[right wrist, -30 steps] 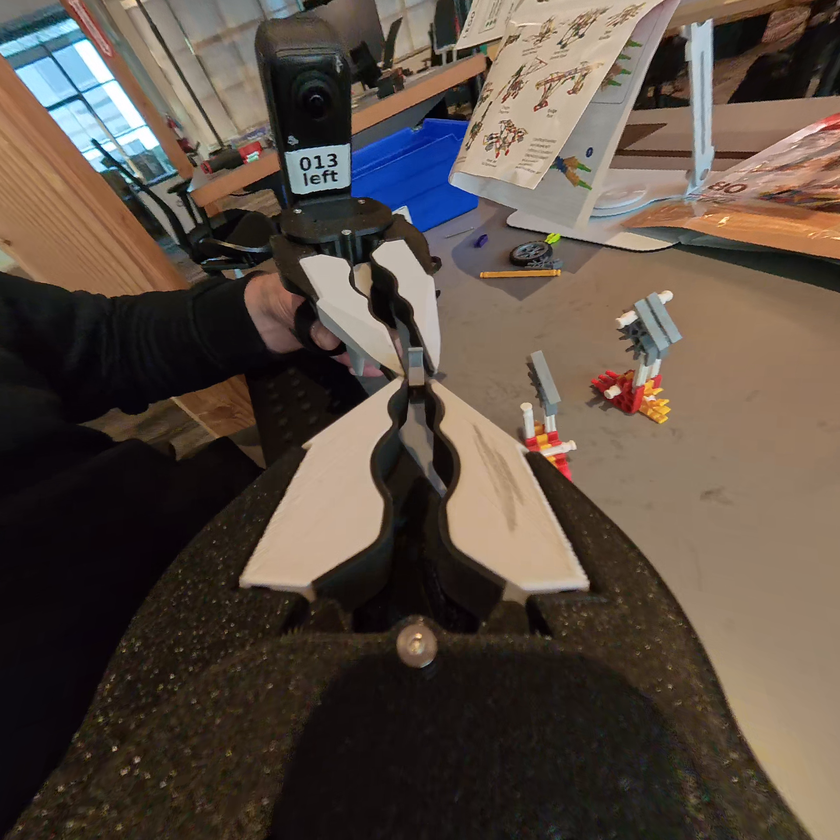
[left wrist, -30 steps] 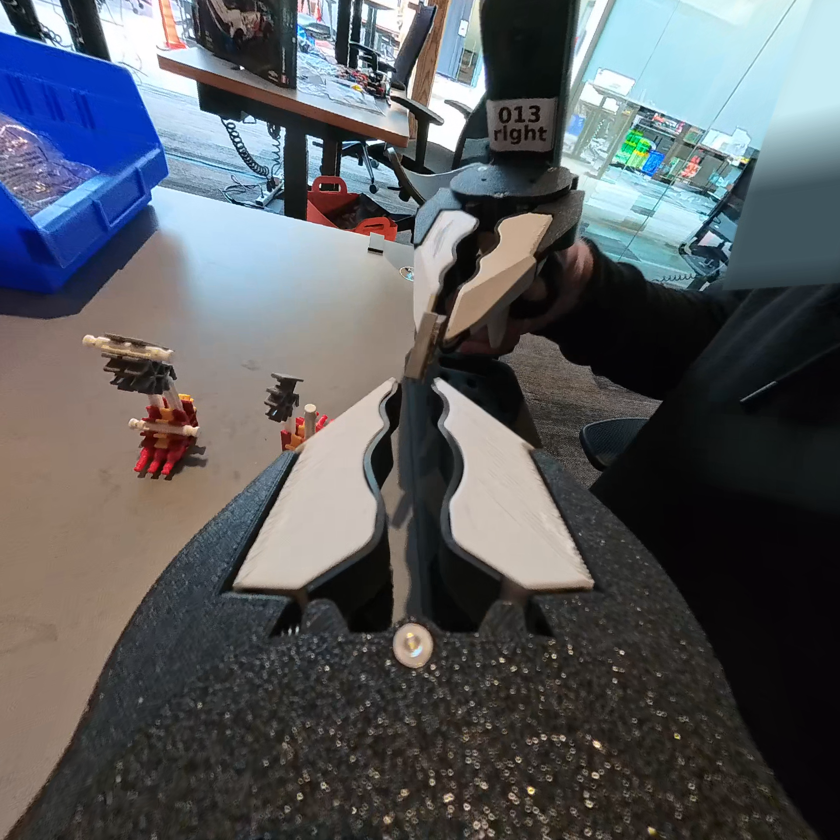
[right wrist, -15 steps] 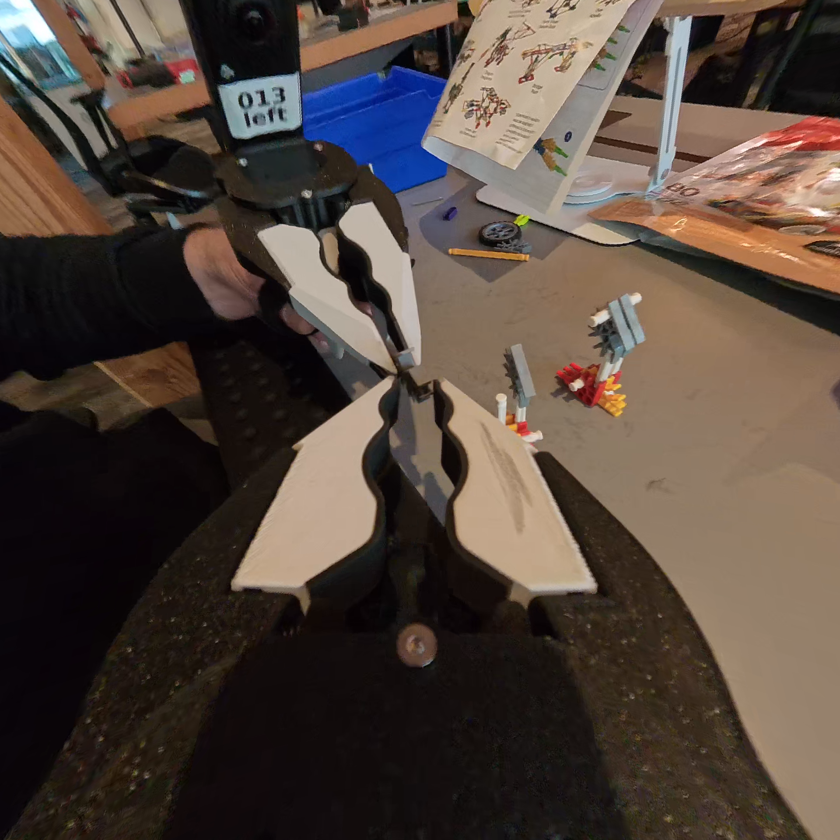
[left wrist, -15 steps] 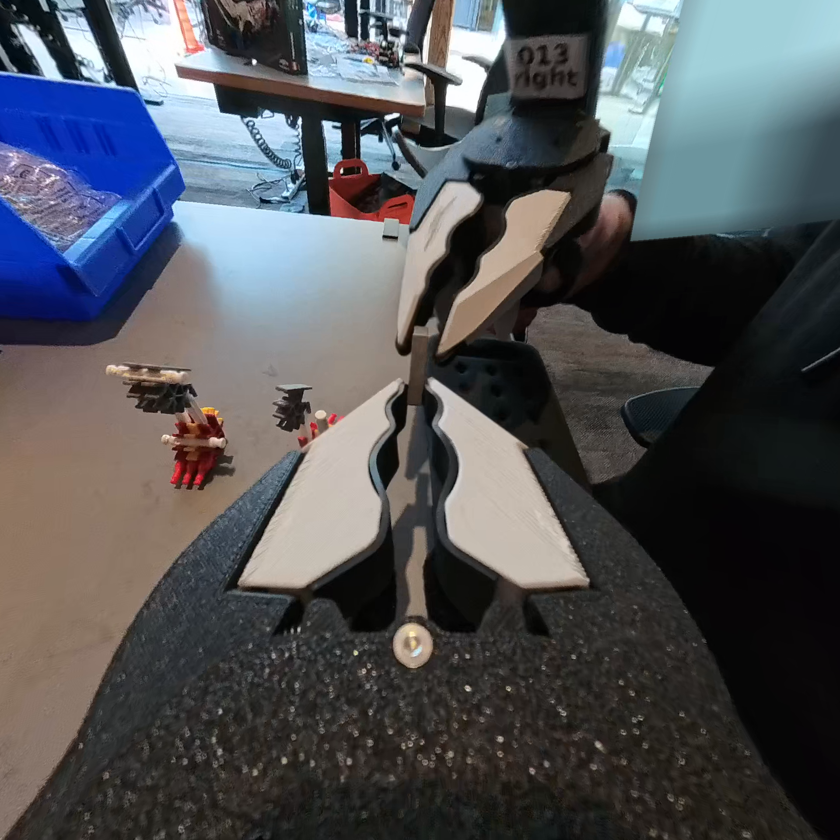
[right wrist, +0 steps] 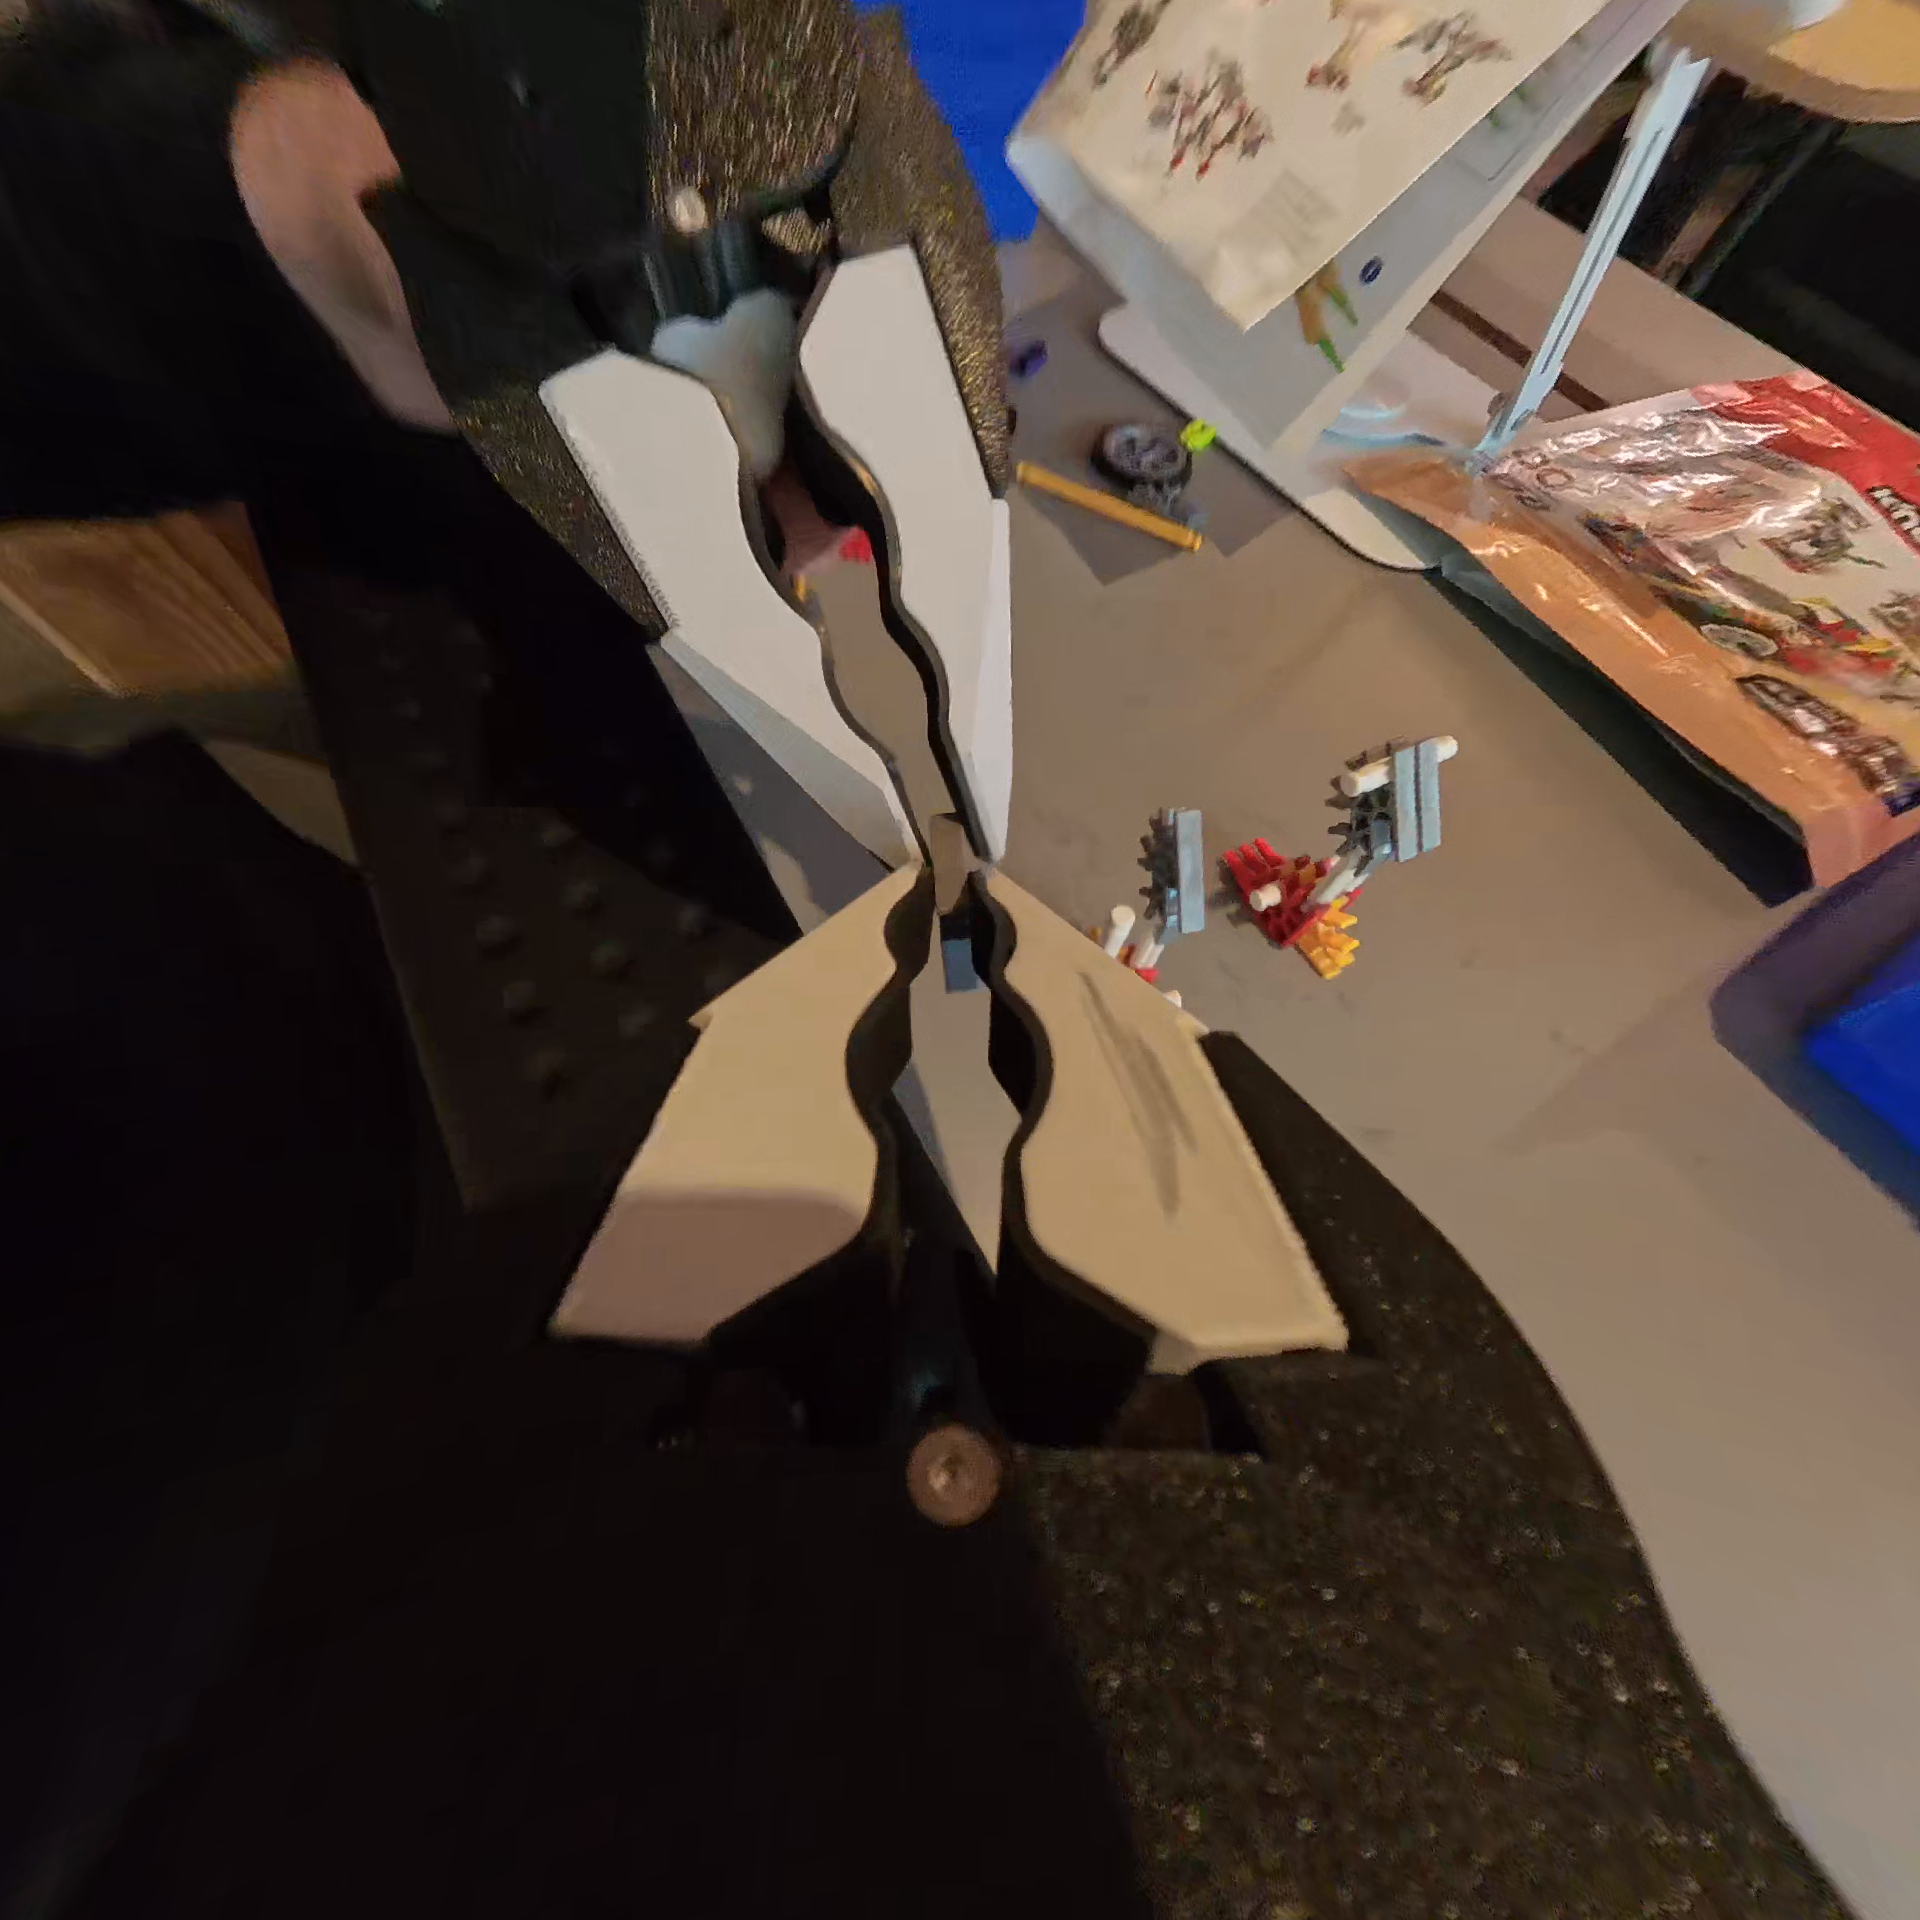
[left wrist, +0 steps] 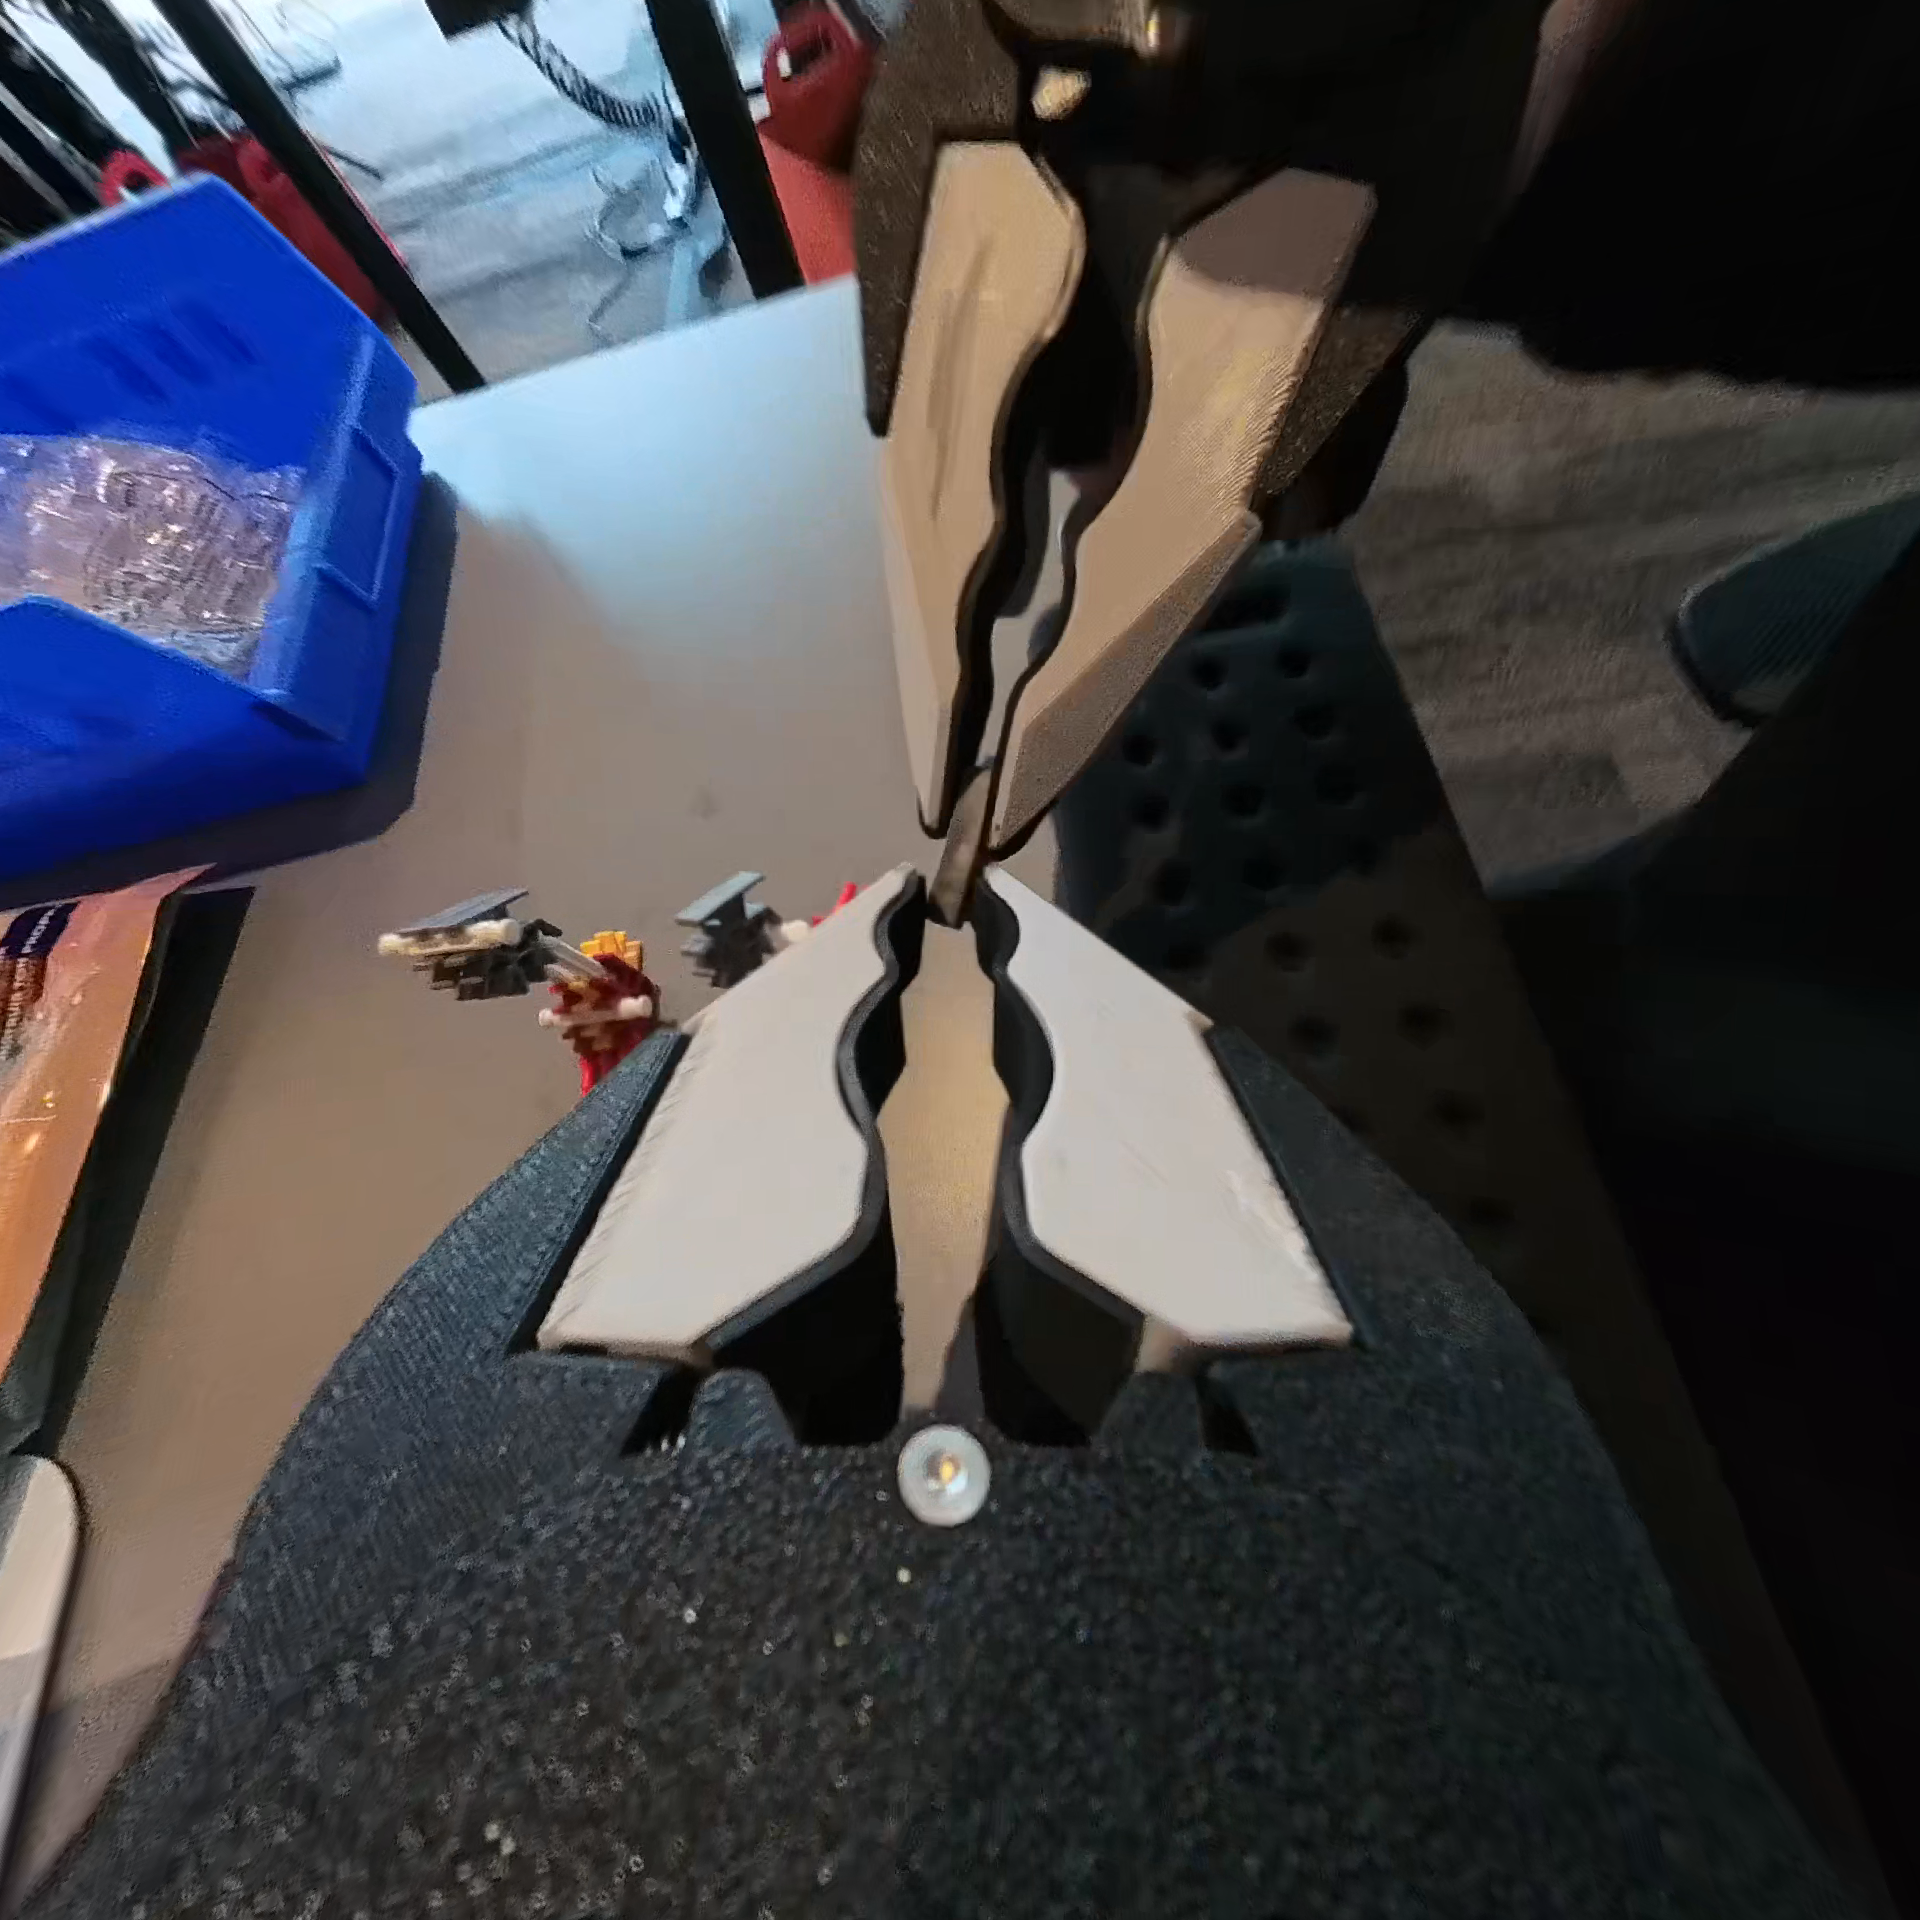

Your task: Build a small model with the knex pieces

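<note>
My left gripper (left wrist: 951, 896) and my right gripper (left wrist: 968, 826) meet tip to tip above the near edge of the grey table (left wrist: 644, 582). Both are shut on one small grey building piece (left wrist: 961, 862) pinched between their tips. In the right wrist view my right gripper (right wrist: 951, 888) is at the bottom and my left gripper (right wrist: 951, 831) comes down from above, with the grey piece (right wrist: 948, 857) between them. Two small red, yellow, white and grey models stand on the table beyond the tips: one (right wrist: 1340, 862) farther out, one (right wrist: 1164, 904) nearer. They also show in the left wrist view (left wrist: 582, 977) (left wrist: 727, 925).
A blue bin (left wrist: 156, 571) holding clear bags sits at the table's far left. An instruction booklet on a white stand (right wrist: 1299, 135), an orange-red parts bag (right wrist: 1714, 582), a small wheel (right wrist: 1143, 462) and a yellow rod (right wrist: 1107, 506) lie beyond. A black perforated chair (left wrist: 1299, 831) is under the grippers. Left and right tips are no more than a few centimetres apart. Left tips and right tips are each some 25 cm from the yellow rod (right wrist: 1107, 506).
Both grippers have stayed tip to tip on the grey piece while drawing closer together and tilting down toward the table. The models have not moved.
</note>
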Demonstrator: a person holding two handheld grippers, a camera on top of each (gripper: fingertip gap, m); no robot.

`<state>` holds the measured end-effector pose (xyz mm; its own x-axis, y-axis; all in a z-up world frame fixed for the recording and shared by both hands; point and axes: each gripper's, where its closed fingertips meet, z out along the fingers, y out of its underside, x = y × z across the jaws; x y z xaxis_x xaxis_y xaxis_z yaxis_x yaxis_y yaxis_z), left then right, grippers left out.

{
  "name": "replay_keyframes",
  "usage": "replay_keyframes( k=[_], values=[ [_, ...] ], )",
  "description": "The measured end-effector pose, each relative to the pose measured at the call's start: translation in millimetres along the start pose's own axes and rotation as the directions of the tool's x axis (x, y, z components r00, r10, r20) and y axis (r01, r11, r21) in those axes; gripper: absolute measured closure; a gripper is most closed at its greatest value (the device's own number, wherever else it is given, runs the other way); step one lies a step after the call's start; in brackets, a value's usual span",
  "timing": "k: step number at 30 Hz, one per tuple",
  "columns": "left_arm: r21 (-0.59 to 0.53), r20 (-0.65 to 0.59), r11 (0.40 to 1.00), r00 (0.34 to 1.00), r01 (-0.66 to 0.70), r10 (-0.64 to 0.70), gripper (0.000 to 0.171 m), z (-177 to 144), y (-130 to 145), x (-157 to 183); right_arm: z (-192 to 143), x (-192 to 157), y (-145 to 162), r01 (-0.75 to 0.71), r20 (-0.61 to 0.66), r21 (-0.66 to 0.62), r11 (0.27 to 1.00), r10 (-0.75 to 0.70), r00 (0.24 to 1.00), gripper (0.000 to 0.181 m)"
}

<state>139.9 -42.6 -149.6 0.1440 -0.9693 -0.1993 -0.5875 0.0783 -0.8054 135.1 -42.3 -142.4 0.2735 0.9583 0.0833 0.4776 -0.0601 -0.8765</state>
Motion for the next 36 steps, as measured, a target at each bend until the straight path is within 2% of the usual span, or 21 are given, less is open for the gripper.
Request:
replay_keyframes(
  k=[5, 9, 13, 17, 20, 25, 32, 33, 36],
  values=[
    [0.135, -0.027, 0.978, 0.987, 0.160, -0.158, 0.152, -9, -7, -14, -13, 12, -19, -0.242, 0.100, 0.224, 0.944, 0.225, 0.969, 0.176],
    [0.215, -0.097, 0.945, 0.968, 0.247, -0.231, 0.160, -9, -16, -10, -10, 10, -21, -0.300, 0.145, 0.268, 0.915, 0.270, 0.952, 0.176],
    [0.231, -0.120, 0.934, 0.960, 0.273, -0.252, 0.165, -9, -15, -10, -8, 10, -20, -0.332, 0.168, 0.273, 0.903, 0.296, 0.940, 0.174],
    [0.154, -0.081, 0.964, 0.975, 0.218, -0.207, 0.165, -4, -4, -13, -13, 25, -19, -0.334, 0.128, 0.274, 0.902, 0.310, 0.942, 0.165],
    [0.082, -0.043, 0.980, 0.983, 0.183, -0.180, 0.166, -2, 6, -18, -17, 45, -6, -0.322, 0.064, 0.223, 0.920, 0.316, 0.947, 0.146],
    [-0.040, 0.001, 0.994, 0.995, 0.102, -0.102, 0.166, 3, 21, -25, -6, 42, 18, -0.235, 0.050, 0.073, 0.969, 0.232, 0.971, 0.157],
    [-0.115, -0.041, 0.993, 0.999, 0.021, -0.026, 0.166, 5, 19, -21, 15, 25, 11, -0.096, 0.043, 0.043, 0.994, 0.094, 0.995, 0.163],
    [-0.119, -0.051, 0.993, 0.999, 0.008, -0.015, 0.166, 5, 17, -19, 17, 24, 12, -0.074, 0.047, 0.026, 0.997, 0.073, 0.996, 0.172],
    [-0.127, -0.034, 0.992, 0.999, -0.007, 0.003, 0.165, 4, 14, -24, 17, 24, 10, -0.053, 0.055, 0.020, 0.998, 0.052, 0.997, 0.175]
  ],
)
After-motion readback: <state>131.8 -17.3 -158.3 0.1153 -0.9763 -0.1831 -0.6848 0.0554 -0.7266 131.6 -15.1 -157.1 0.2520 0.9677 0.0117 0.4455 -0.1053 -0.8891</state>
